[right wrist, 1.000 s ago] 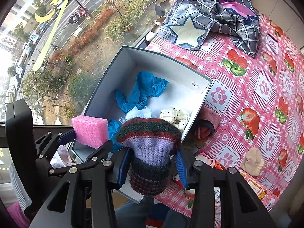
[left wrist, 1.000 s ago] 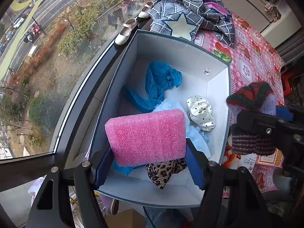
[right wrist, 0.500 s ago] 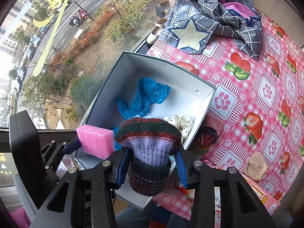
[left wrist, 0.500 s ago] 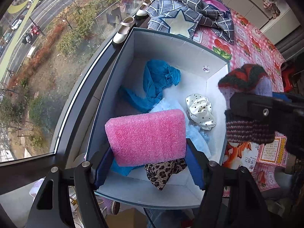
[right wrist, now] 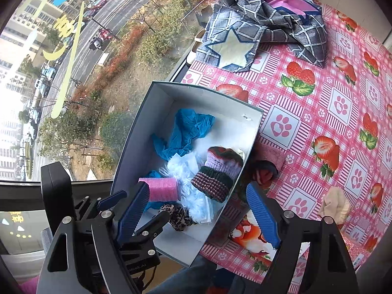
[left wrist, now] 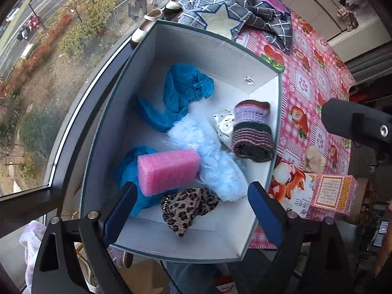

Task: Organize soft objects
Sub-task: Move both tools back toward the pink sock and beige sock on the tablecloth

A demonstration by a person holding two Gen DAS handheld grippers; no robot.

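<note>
Nearest the lens, the left gripper [left wrist: 191, 208] hangs over the white box [left wrist: 215, 49] with its jaws opening wide and nothing pressed between the blue pads; the pink foam block [left wrist: 169, 170] lies loose below them on blue fabric. The right gripper [right wrist: 198, 210] is likewise opening, with its pads clear of the striped knit hat [right wrist: 216, 174], which sits in the box against the right-hand wall, partly on a spotted white piece [left wrist: 224, 125].

Just past the foam lie a leopard-print cloth [left wrist: 187, 207] and a pale blue fluffy piece [left wrist: 210, 156]; further in, a crumpled blue scarf [left wrist: 182, 93]. Everything here looks light and yielding: the foam should spring back after a squeeze and takes a grip across its short sides, while the hat is best pinched at its thick ribbed cuff.

Outside the box a beige soft lump [right wrist: 334, 203] waits on the strawberry tablecloth [right wrist: 343, 112], probably next; it should crush easily, so grip its middle. Furthest off lies a grey checked blanket [right wrist: 269, 22]
</note>
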